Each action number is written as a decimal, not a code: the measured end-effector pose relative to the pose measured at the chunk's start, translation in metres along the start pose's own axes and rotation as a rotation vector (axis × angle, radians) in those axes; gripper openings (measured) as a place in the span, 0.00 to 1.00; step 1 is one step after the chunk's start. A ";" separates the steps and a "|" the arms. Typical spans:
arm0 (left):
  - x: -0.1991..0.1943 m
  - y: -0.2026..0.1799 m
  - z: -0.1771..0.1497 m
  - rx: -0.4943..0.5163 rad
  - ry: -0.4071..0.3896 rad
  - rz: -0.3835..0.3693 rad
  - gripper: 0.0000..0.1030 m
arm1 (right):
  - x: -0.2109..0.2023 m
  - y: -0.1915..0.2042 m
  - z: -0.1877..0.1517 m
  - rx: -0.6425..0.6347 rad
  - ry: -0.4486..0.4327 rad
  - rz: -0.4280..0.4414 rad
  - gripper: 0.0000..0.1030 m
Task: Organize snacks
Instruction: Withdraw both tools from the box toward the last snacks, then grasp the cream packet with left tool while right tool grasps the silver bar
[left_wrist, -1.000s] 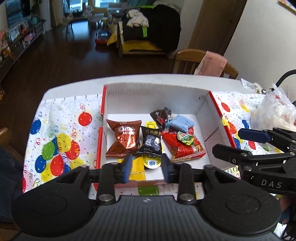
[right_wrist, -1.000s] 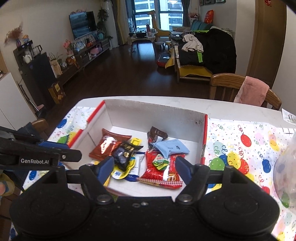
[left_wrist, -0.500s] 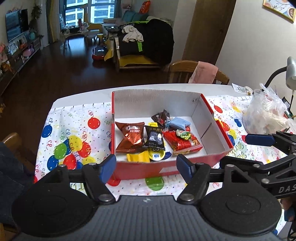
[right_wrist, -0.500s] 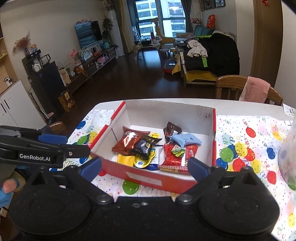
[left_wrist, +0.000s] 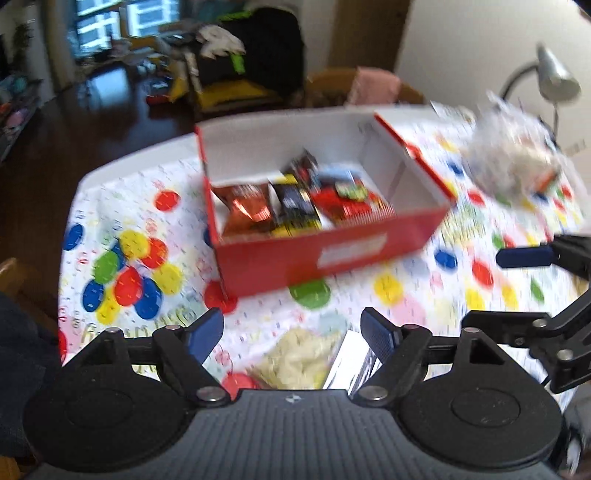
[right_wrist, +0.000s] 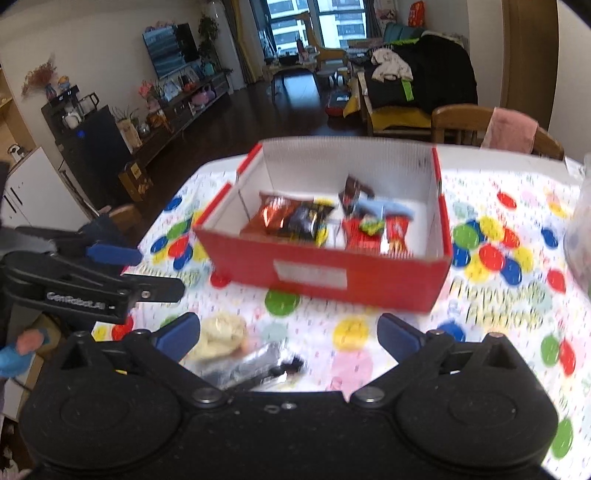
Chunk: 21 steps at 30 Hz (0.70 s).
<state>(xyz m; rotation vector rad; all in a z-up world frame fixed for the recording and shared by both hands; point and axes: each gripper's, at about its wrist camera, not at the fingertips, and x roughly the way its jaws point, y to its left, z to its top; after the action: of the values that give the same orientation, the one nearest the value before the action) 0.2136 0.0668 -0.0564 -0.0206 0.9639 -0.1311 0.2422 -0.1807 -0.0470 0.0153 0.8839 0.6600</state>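
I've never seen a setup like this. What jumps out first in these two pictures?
The red box in the middle of the table, its white inside holding shiny snack packets. It stands on a balloon-print tablecloth. Nearest the lens, the right gripper with blue-tipped fingers is opening wide above a pale snack and a silvery wrapper, holding nothing.

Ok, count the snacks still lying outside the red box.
2, both on the tablecloth in front of the red box: a pale yellow snack and a silver and black packet just right of it. More may be hidden behind the grippers.
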 end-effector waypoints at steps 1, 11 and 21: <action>0.005 -0.001 -0.003 0.020 0.018 -0.014 0.79 | 0.000 -0.001 -0.006 0.012 0.007 0.002 1.00; 0.058 -0.011 -0.022 0.106 0.180 -0.059 0.79 | 0.003 -0.018 -0.049 0.108 0.073 -0.023 1.00; 0.095 -0.004 -0.022 0.055 0.240 -0.008 0.79 | 0.014 -0.023 -0.058 0.130 0.114 -0.038 1.00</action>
<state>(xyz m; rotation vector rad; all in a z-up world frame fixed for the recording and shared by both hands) 0.2490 0.0522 -0.1461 0.0426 1.1994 -0.1701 0.2187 -0.2058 -0.1012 0.0780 1.0336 0.5718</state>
